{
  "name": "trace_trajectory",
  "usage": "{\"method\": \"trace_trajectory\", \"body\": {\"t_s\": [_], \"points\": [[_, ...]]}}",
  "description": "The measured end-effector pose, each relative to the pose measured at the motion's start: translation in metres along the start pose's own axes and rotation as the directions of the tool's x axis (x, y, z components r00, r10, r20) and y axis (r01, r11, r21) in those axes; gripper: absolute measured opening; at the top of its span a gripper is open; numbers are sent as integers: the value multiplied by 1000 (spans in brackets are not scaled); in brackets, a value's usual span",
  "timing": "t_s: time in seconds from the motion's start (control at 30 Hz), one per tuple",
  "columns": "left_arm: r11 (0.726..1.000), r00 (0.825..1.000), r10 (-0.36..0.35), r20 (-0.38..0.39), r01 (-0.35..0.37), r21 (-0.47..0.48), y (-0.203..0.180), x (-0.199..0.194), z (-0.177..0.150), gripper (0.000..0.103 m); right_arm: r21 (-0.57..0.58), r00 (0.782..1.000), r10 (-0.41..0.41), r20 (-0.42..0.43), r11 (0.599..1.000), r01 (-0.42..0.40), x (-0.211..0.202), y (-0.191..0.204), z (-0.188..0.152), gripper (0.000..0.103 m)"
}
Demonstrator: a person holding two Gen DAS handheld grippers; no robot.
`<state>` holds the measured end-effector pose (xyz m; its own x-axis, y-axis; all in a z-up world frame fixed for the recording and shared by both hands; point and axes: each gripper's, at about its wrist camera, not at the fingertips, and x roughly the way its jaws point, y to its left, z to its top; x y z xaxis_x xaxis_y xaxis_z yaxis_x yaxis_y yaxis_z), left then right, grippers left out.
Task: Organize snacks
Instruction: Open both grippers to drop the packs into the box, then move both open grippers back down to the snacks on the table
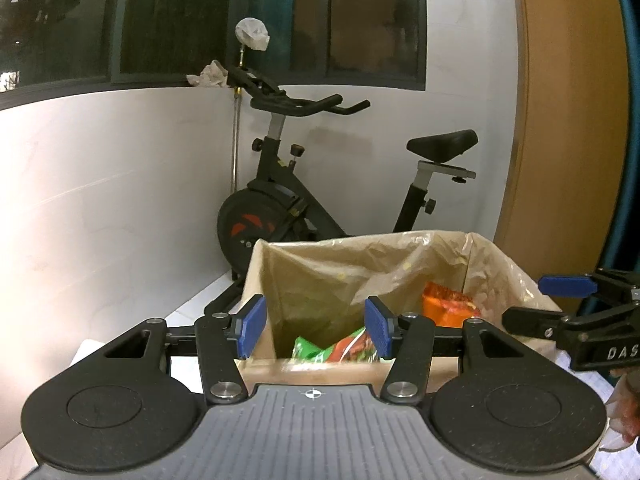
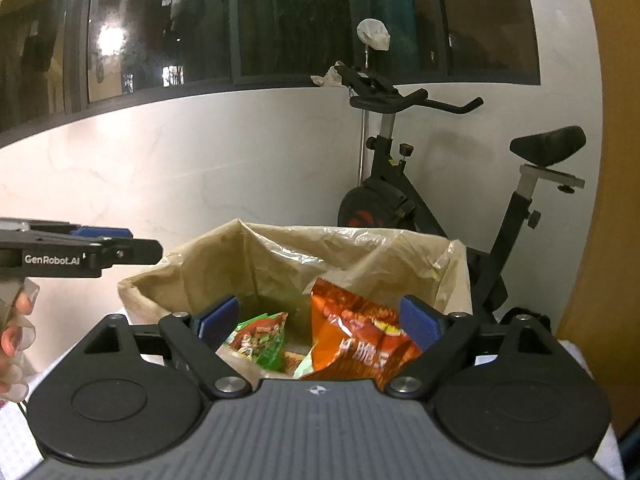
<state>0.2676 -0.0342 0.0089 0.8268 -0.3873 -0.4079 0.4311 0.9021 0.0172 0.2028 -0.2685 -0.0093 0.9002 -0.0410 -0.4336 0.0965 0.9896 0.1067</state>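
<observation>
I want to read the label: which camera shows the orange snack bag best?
The right wrist view: the orange snack bag fills the box front, printing visible. The left wrist view shows only a corner of it behind the box wall.

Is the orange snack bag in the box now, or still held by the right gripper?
In the box. The orange snack bag leans inside the lined box; the right gripper is open, pads clear of it.

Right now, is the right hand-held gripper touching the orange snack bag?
Cannot tell. In the right wrist view the orange snack bag overlaps the right hand-held gripper's right finger.
</observation>
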Motion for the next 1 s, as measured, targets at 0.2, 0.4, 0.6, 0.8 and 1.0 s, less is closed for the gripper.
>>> {"method": "trace_trajectory", "body": {"t_s": [0.2, 0.4, 0.6, 0.8, 1.0], "points": [[999, 1000, -9, -5, 9, -42, 14, -27, -18, 57, 35, 999, 32, 28, 999, -33, -21, 2, -15, 89], [995, 999, 32, -4, -33, -90, 27, -53, -41, 64, 67, 997, 39, 61, 997, -43, -40, 1, -30, 89], [986, 997, 68, -29, -71, -150, 38, -68, -63, 64, 124, 997, 34, 74, 991, -43, -54, -5, -43, 89], [977, 992, 101, -69, -112, -182, 39, -74, -89, 64, 112, 997, 18, 71, 993, -26, -66, -8, -62, 89], [959, 985, 105, -138, -137, -248, 39, -67, -120, 64, 46, 1000, 11, 13, 999, -12, -66, -8, -93, 89]]}}
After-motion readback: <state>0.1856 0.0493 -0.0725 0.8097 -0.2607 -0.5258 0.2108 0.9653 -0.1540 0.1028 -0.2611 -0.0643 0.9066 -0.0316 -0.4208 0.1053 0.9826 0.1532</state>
